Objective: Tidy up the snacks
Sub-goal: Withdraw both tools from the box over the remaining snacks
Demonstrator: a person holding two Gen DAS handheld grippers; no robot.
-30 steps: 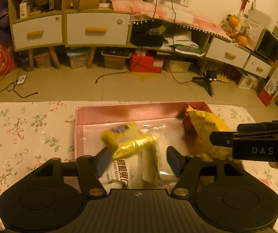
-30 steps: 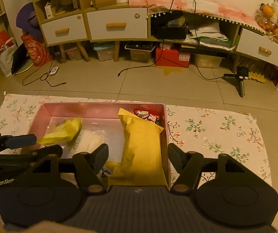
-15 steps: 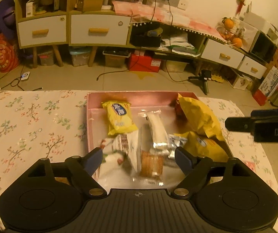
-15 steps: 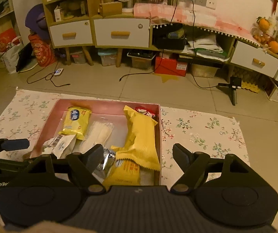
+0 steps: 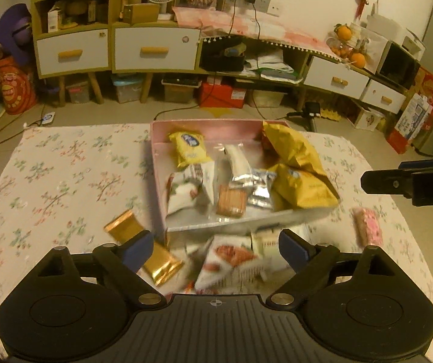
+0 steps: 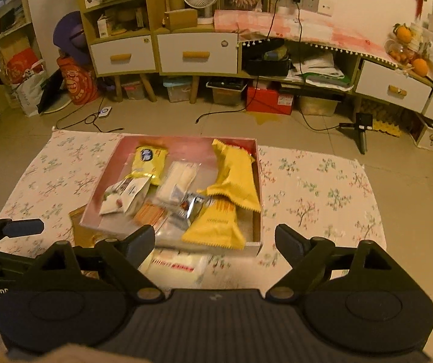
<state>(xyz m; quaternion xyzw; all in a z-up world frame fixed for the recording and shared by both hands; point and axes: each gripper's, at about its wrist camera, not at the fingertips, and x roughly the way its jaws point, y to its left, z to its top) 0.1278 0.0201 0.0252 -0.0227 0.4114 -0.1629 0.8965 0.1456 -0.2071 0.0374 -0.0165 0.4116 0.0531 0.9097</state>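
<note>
A pink box [image 5: 204,127] [image 6: 186,143] on the floral cloth holds several snack packets, among them a large yellow bag [image 5: 295,151] [image 6: 237,169] and a small yellow packet [image 5: 189,148] [image 6: 148,160]. Loose on the cloth in front of the box lie a gold bar [image 5: 143,248], a white-and-red packet [image 5: 231,260] [image 6: 177,267] and a pink packet [image 5: 368,227]. My left gripper [image 5: 216,248] is open and empty above the loose packets. My right gripper [image 6: 215,243] is open and empty above the box's near edge; it shows at the right of the left wrist view [image 5: 410,181].
The floral cloth [image 5: 65,181] [image 6: 322,193] covers a low table. Beyond it are the tiled floor, drawer cabinets [image 6: 198,51], storage bins, cables and a small tripod [image 6: 361,130].
Both grippers have pulled back and up from the box. The whole box and the loose packets in front of it have come into view. The small yellow packet now lies flat in the box.
</note>
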